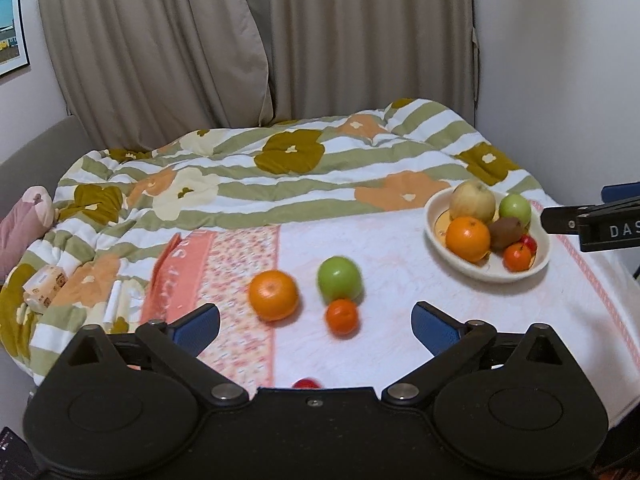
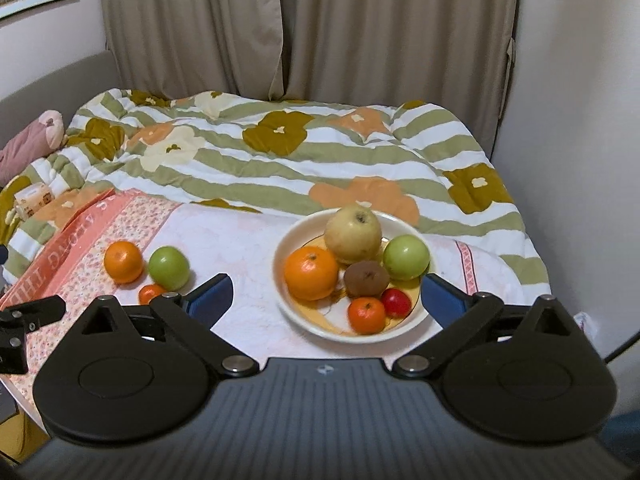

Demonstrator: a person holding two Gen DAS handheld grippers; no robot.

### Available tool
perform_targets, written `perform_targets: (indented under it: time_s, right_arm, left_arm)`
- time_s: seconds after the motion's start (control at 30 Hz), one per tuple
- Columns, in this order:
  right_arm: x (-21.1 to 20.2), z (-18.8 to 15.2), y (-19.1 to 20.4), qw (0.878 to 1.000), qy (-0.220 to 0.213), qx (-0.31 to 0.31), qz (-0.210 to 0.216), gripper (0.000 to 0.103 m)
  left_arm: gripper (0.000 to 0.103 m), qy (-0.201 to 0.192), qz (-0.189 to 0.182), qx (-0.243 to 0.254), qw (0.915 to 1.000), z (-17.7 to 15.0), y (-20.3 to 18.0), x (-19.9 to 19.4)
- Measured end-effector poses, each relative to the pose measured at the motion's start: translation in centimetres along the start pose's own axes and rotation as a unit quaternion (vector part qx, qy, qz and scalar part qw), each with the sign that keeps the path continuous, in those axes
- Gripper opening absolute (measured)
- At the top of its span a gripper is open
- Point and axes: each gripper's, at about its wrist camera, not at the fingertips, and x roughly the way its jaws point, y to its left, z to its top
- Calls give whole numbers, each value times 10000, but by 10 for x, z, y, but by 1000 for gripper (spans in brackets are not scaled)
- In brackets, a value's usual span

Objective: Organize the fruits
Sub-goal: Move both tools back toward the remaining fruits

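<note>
A cream bowl (image 2: pixel 288 240) on the white towel holds a yellow pear (image 2: pixel 352 234), an orange (image 2: pixel 311 274), a green apple (image 2: pixel 406 257), a kiwi (image 2: pixel 366 278), a small tangerine (image 2: pixel 366 315) and a small red fruit (image 2: pixel 397 302). The bowl also shows in the left wrist view (image 1: pixel 434 216). Loose on the towel lie an orange (image 1: pixel 273 295), a green apple (image 1: pixel 339 279), a small tangerine (image 1: pixel 341 317) and a red fruit (image 1: pixel 306 383), mostly hidden by the gripper body. My left gripper (image 1: pixel 316 322) is open and empty just before the loose fruits. My right gripper (image 2: pixel 326 294) is open and empty at the bowl's near side.
A flowered, striped quilt (image 1: pixel 280 168) covers the bed behind the towel (image 1: pixel 400 280). A pink cloth with lettering (image 1: pixel 180 276) lies at the left. A tissue pack (image 1: pixel 44 286) and a pink plush (image 1: pixel 24 220) sit at far left. Curtains and walls stand behind.
</note>
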Motion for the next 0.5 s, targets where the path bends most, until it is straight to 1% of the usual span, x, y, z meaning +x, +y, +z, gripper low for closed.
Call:
perform_targets:
  time_s: [0.2,0.37,0.5]
  right_arm:
    - [-8,-15,35,9998,102,135,-69,103]
    - [-8,-30,64,9993,195,320,-67,103]
    - [1,-42,85,9987,274,437,-57,103]
  left_arm:
    - [103,72,-192,173,9996,-16,33,0]
    - [103,124,-563,421,9975,-32,51,11]
    - [102,186,-873,691,9936,-45,59,27]
